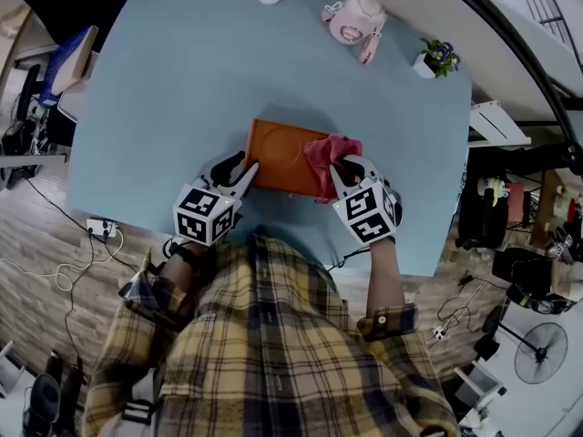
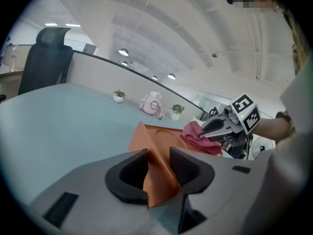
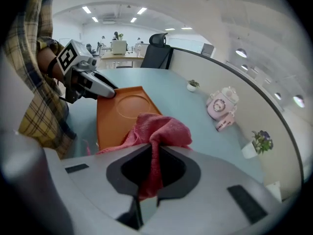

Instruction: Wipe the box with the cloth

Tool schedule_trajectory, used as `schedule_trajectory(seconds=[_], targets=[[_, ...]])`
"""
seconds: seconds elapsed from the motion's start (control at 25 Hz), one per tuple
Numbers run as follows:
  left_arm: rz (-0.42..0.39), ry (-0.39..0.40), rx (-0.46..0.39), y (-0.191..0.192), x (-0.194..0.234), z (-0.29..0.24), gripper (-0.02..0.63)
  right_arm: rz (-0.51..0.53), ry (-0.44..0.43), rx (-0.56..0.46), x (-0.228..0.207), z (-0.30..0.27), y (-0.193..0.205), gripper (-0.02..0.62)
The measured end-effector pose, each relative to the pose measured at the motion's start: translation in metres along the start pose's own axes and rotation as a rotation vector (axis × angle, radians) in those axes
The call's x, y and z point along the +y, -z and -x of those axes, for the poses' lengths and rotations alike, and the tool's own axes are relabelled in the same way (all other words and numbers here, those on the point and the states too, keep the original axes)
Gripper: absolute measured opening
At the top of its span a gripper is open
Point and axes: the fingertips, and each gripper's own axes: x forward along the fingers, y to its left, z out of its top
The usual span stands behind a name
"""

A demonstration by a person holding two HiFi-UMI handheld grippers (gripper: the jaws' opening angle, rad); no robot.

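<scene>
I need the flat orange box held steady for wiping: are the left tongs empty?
No, the left tongs clamp a corner of the flat orange box between them.

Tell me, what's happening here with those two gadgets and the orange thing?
A person in a plaid shirt is wiping an orange box on a pale blue table, with a gripper in each hand. The left gripper is clamped on the box's near left corner, steadying it. The right gripper pinches a pink cloth that rests on the box's right end.
</scene>
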Motion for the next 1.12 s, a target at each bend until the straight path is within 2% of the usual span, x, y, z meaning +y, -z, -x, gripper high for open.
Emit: schedule_trajectory(seconds=[0.28,0.68,0.92,1.12], targets=[[-0.002,-0.003,0.000,0.000,0.000,0.000,0.133,0.001,0.073,0.056,-0.017,0.018,0.022,0.037],[-0.001,-0.005,-0.005,0.000,0.000,0.000,0.133,-0.098,0.143,0.058,-0.030,0.036,0.043,0.037],[-0.003,-0.003,-0.005,0.000,0.000,0.000,0.135,-0.131,0.169,-0.037,-0.033,0.053,0.026,0.037],[-0.002,0.000,-0.009,-0.001,0.000,0.000,0.135,-0.124,0.159,-0.146,-0.021,0.072,-0.010,0.038]])
